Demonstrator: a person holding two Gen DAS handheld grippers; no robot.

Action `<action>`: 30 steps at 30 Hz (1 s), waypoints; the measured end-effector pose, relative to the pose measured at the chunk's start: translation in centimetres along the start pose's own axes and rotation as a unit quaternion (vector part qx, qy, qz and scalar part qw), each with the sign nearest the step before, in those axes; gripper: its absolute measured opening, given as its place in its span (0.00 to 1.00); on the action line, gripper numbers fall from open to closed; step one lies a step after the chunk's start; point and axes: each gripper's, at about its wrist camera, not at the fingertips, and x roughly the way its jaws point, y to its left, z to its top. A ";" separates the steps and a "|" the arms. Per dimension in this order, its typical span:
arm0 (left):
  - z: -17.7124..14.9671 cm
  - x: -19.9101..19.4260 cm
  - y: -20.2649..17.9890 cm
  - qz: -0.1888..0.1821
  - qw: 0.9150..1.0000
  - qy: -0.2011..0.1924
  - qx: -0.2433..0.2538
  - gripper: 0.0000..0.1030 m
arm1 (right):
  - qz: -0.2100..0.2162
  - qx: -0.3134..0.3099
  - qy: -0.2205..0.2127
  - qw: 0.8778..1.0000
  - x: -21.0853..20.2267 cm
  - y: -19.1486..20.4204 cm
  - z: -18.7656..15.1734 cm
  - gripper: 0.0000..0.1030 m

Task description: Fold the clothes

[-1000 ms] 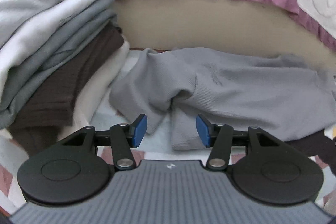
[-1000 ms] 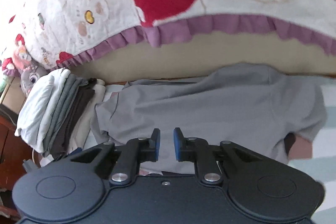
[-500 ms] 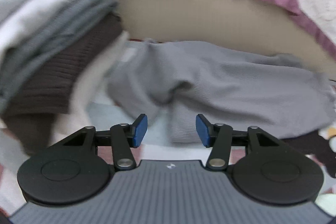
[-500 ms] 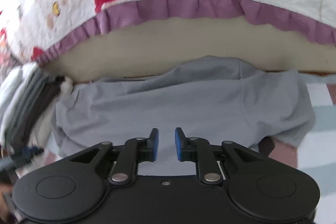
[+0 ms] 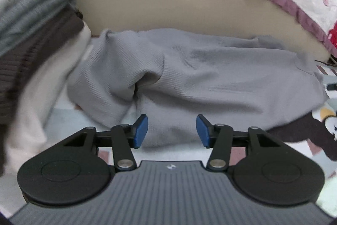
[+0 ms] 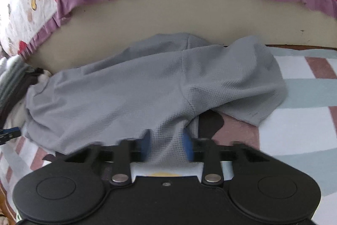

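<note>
With the right claw [image 6: 166, 146] part-closed around the grey waffle-knit shirt's [image 6: 130, 94] near hem, the wide-open, empty left claw [image 5: 171, 132] should bite the hem just ahead, level with it.

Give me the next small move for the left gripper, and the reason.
Probably ease the left gripper forward and close on the grey waffle-knit shirt: its fingers stand open just short of the hem, while the right gripper already has fabric between its fingers.
</note>
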 end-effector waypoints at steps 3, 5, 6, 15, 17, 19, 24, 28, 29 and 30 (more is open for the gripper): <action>0.2 1.7 0.1 0.006 1.000 0.013 -0.014 0.49 | 0.016 0.004 -0.006 1.000 0.7 -0.8 -0.4 0.20; 0.3 1.2 0.0 0.002 1.000 0.009 -0.021 0.50 | 0.024 0.007 -0.009 1.000 1.2 -1.3 -0.7 0.32; 0.3 0.9 -0.1 0.001 1.000 0.006 -0.025 0.49 | 0.016 0.012 -0.005 1.000 1.8 -1.4 -0.8 0.38; 0.6 -2.6 -0.5 -0.017 0.998 -0.017 -0.062 0.01 | 0.051 0.005 -0.088 0.995 -1.9 -1.6 -3.4 0.06; 0.0 -3.8 -0.5 -0.013 0.997 -0.017 -0.068 0.01 | 0.047 0.005 -0.106 0.993 -4.1 -1.5 -4.7 0.06; -0.8 -4.1 -0.6 -0.008 0.997 -0.006 -0.075 0.01 | 0.031 0.003 -0.080 0.996 -3.6 -1.6 -5.7 0.06; -1.6 -1.7 -0.9 0.007 0.996 0.032 -0.083 0.01 | -0.007 0.018 -0.038 0.999 -2.2 -1.5 -7.4 0.08; -2.6 -1.4 0.4 -0.009 0.984 0.063 -0.167 0.03 | -0.032 0.092 -0.039 0.994 -2.9 -2.2 -8.0 0.29; -2.9 -1.5 0.8 -0.015 0.978 0.072 -0.195 0.03 | -0.026 0.135 -0.044 0.990 -3.4 -2.7 -8.3 0.38; -3.2 -1.5 1.3 -0.022 0.971 0.081 -0.222 0.03 | -0.006 0.176 -0.055 0.983 -3.8 -3.3 -8.8 0.40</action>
